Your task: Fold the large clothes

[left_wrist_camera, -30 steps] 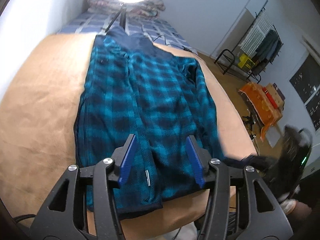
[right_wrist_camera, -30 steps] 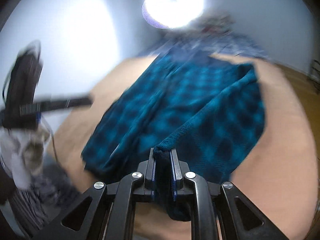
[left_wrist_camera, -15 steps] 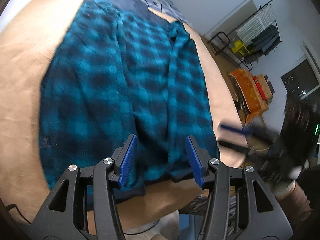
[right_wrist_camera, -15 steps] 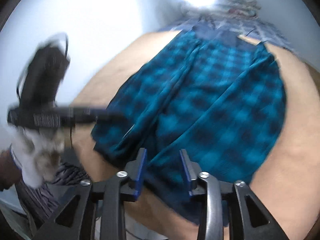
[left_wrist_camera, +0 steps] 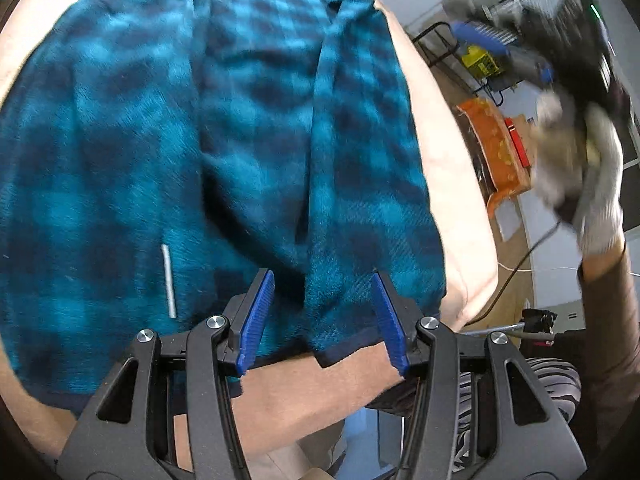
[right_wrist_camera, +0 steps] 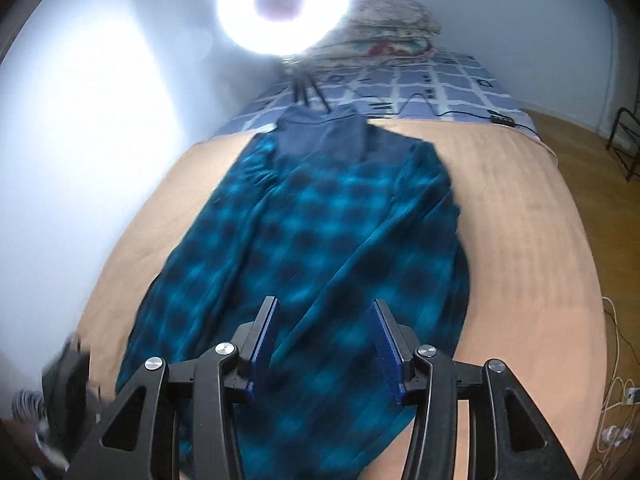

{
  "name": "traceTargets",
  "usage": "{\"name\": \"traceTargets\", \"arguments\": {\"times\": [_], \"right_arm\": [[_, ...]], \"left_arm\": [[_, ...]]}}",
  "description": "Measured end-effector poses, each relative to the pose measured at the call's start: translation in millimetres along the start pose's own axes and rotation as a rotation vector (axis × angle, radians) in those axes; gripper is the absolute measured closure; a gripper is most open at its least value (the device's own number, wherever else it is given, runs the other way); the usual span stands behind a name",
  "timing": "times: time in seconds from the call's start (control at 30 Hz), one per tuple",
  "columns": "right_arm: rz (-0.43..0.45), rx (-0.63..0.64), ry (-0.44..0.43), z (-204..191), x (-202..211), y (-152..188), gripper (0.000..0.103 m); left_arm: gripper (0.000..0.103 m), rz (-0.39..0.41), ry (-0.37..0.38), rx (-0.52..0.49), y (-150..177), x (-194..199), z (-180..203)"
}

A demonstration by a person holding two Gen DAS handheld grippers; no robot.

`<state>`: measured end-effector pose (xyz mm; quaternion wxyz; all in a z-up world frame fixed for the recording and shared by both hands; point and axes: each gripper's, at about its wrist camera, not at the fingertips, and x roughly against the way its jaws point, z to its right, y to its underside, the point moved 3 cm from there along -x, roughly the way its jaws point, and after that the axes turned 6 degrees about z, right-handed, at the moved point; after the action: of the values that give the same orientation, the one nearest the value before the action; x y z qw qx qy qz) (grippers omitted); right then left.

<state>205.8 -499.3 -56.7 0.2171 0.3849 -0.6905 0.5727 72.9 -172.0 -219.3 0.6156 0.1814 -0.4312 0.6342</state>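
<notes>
A large teal and navy plaid garment [left_wrist_camera: 248,140] lies flat and lengthwise on a tan cover [left_wrist_camera: 452,184]. Its dark hem is at the near edge. My left gripper [left_wrist_camera: 322,280] hangs open just above that hem at the right front panel, with cloth below the blue pads but not pinched. My right gripper [right_wrist_camera: 325,304] is over the lower part of the garment [right_wrist_camera: 320,220], its jaws still opening and nothing pressed between them. In the left wrist view the right gripper [left_wrist_camera: 560,40] is a blur at the upper right, held by a gloved hand [left_wrist_camera: 592,184].
A ring light [right_wrist_camera: 280,4] on a small tripod glares at the far end. Behind it are a blue checked sheet [right_wrist_camera: 420,84] and a folded quilt [right_wrist_camera: 388,28]. Right of the bed stand a clothes rack [left_wrist_camera: 480,52] and orange items [left_wrist_camera: 492,144]. Cables [right_wrist_camera: 616,400] lie on the wooden floor.
The right gripper let go of the fold of cloth it pinched, opened, and swung away to the right. The left gripper sank and tipped down toward the hem, staying open.
</notes>
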Motion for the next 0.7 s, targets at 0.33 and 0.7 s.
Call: {"name": "traceTargets", "arguments": {"times": [0.33, 0.7], "right_arm": [[-0.004, -0.198, 0.094, 83.0, -87.3, -85.2, 0.054], [-0.09, -0.227, 0.18, 111.9, -174.5, -127.2, 0.094]], "left_arm": [[0.095, -0.017, 0.059, 0.016, 0.2, -14.5, 6.0], [0.101, 0.013, 0.083, -0.031, -2.7, -9.1, 17.2]]}}
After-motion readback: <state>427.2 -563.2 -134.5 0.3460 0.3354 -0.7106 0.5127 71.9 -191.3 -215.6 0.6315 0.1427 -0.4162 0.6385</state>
